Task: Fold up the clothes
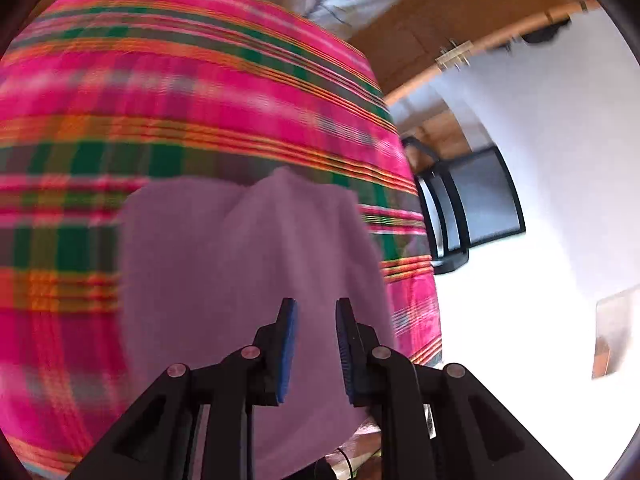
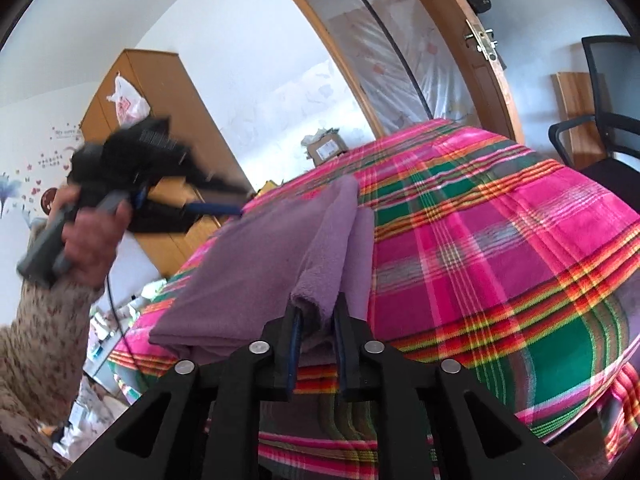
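The purple cloth (image 2: 256, 264) lies on the near part of a bed covered w/ a pink-green-orange plaid blanket (image 2: 500, 240), close to the bed's near edge. It's partly folded — a flat layer on the left, and a thicker fuzzy fold running up the middle toward the far side. In the left wrist view the same cloth (image 1: 248, 264) fills the lower centre, w/ a peak at its top edge over the blanket (image 1: 160, 80); that view is motion-blurred.

Right gripper (image 2: 316, 320): fingers set narrowly, the near end of the fuzzy fold sits between the blue pads and looks pinched, cloth bunched at the tips.

Left gripper (image 1: 316, 344): fingers apart w/ a clear gap, purple cloth visible through the gap. Can't tell if the cloth is touched or just behind the tips. From the right wrist view this left gripper (image 2: 224, 208) is up at the left, blurred, its blue tips at the cloth's far left corner; a hand (image 2: 94, 240) holds its handle, sleeve (image 2: 36, 344) in speckled knit, a cable hanging below.

Around the bed — a wooden wardrobe (image 2: 160, 92) w/ a plastic bag (image 2: 128, 100) on it, a cardboard box (image 2: 328, 146) at the far end, a wood-framed door (image 2: 460, 40), and a black office chair (image 2: 608, 112) on the right. The chair (image 1: 472, 204) also shows beside the bed in the left view.
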Demonstrator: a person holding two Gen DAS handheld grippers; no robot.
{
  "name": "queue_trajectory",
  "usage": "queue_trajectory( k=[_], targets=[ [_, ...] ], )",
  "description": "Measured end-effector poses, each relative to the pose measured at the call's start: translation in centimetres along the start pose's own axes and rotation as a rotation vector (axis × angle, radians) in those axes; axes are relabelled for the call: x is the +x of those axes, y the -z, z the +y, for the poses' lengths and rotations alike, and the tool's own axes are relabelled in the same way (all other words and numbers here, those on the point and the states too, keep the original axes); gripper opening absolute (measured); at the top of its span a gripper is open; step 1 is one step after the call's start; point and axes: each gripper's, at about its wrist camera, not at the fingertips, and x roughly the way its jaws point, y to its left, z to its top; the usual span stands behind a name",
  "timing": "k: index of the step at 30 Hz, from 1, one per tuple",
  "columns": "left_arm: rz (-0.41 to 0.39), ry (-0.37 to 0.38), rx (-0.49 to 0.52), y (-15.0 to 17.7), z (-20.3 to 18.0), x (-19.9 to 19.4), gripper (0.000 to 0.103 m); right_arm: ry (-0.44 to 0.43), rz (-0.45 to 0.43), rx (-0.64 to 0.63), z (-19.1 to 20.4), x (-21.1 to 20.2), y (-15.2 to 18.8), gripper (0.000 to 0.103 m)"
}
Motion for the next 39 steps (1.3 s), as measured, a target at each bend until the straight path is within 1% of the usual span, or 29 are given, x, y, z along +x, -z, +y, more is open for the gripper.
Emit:
queue_trajectory(
  k=[2,5,8,10,11,14,17,19,21,26,28,30,32,33,34,36,37,39],
  targets=[
    [-0.019,-0.007,-0.013,1.1,1.5,-1.0,0.023,-0.016,-0.002,0.014,-0.1,0.0,-0.3,0.028],
    [-0.035,-0.001,-0.06,3.1,4.1,-2.0,0.023,-0.024,-0.008,0.031,-0.2,0.1,-0.6,0.029],
    [-0.048,0.009,-0.111,4.9,6.4,-2.8,0.023,-0.013,0.003,0.041,-0.4,0.5,-1.0,0.03],
    [-0.064,0.009,-0.132,6.2,7.6,-3.3,0.023,0.0,0.005,0.038,-0.4,0.7,-1.2,0.027],
    [-0.084,-0.014,-0.123,6.7,7.9,-3.7,0.025,0.018,0.004,0.036,-0.4,0.9,-1.3,0.021],
    [-0.122,-0.078,-0.098,8.2,8.6,-4.5,0.026,0.078,0.015,0.047,-0.4,1.1,-1.4,0.02],
    [-0.098,-0.035,-0.103,9.3,9.4,-4.4,0.026,0.122,0.009,0.028,0.0,0.7,-1.2,0.02],
    [-0.1,-0.036,-0.099,9.8,9.5,-4.3,0.026,0.184,-0.026,-0.026,1.3,-0.1,-1.0,0.022],
    [-0.102,-0.015,-0.113,10.2,9.9,-4.1,0.026,0.2,-0.07,-0.095,2.7,-1.2,-0.6,0.023],
    [-0.092,0.033,-0.129,10.6,10.4,-3.7,0.026,0.063,-0.09,-0.292,7.4,-2.2,1.1,0.024],
    [-0.086,0.058,-0.159,10.6,10.9,-3.5,0.026,-0.025,-0.029,-0.35,9.0,-1.4,2.2,0.025],
    [-0.092,0.085,-0.178,10.7,11.4,-3.5,0.026,-0.075,0.048,-0.4,10.3,-0.2,3.3,0.026],
    [-0.098,0.083,-0.185,11.1,11.7,-3.5,0.027,-0.12,0.104,-0.456,11.5,1.2,3.9,0.027],
    [-0.097,0.086,-0.186,11.3,11.8,-3.5,0.027,-0.139,0.118,-0.473,11.9,1.7,4.1,0.029],
    [-0.096,0.088,-0.187,11.4,11.9,-3.5,0.027,-0.151,0.131,-0.481,12.2,2.1,4.1,0.029],
    [-0.093,0.093,-0.19,11.7,12.1,-3.4,0.027,-0.154,0.165,-0.48,12.6,3.5,4.1,0.034],
    [-0.092,0.096,-0.192,11.9,12.2,-3.4,0.027,-0.158,0.189,-0.484,12.8,4.3,4.3,0.034],
    [-0.09,0.101,-0.194,12.2,12.4,-3.3,0.027,-0.13,0.209,-0.497,13.0,5.4,4.6,0.035]
  ],
)
